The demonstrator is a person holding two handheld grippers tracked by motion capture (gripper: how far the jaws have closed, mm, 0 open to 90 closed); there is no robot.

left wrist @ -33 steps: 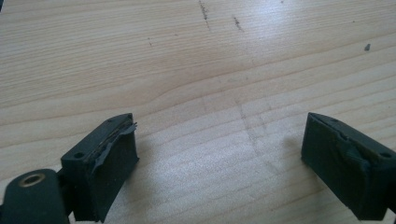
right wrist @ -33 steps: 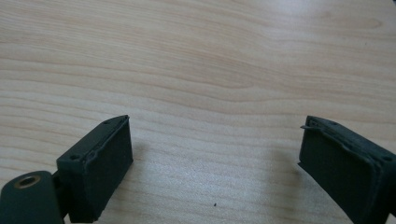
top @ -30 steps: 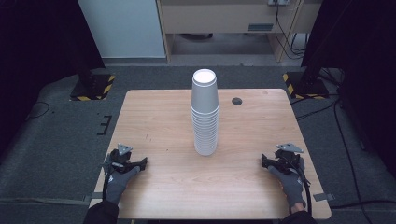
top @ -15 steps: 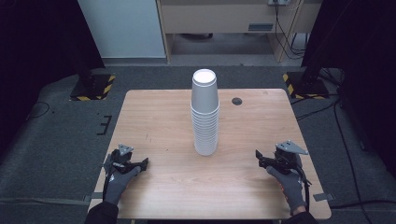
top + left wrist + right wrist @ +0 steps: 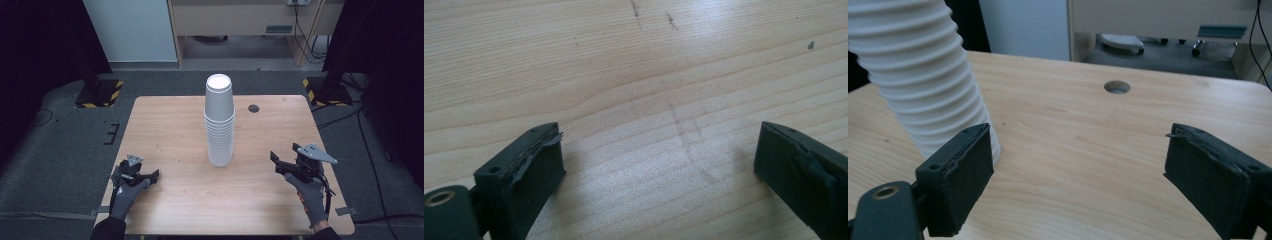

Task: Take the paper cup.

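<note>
A tall stack of white paper cups (image 5: 219, 122) stands upside down at the middle of the wooden table (image 5: 170, 125). My left gripper (image 5: 150, 175) rests low at the table's front left, jaws wide apart over bare wood (image 5: 659, 165), nothing between them. My right gripper (image 5: 276, 164) is raised slightly at the front right, tilted toward the stack, open and empty (image 5: 1078, 165). In the right gripper view the ribbed stack (image 5: 923, 75) rises just beyond the left jaw, apart from it.
A round cable hole (image 5: 253, 108) lies in the table's far right part, also seen as a hole (image 5: 1117, 87) in the right gripper view. Dark floor surrounds the table; a cabinet (image 5: 235, 20) and cables (image 5: 305, 35) stand behind it.
My right gripper has lifted off the table and shifted left toward the cup stack. My left gripper has edged slightly right. The stack has not moved.
</note>
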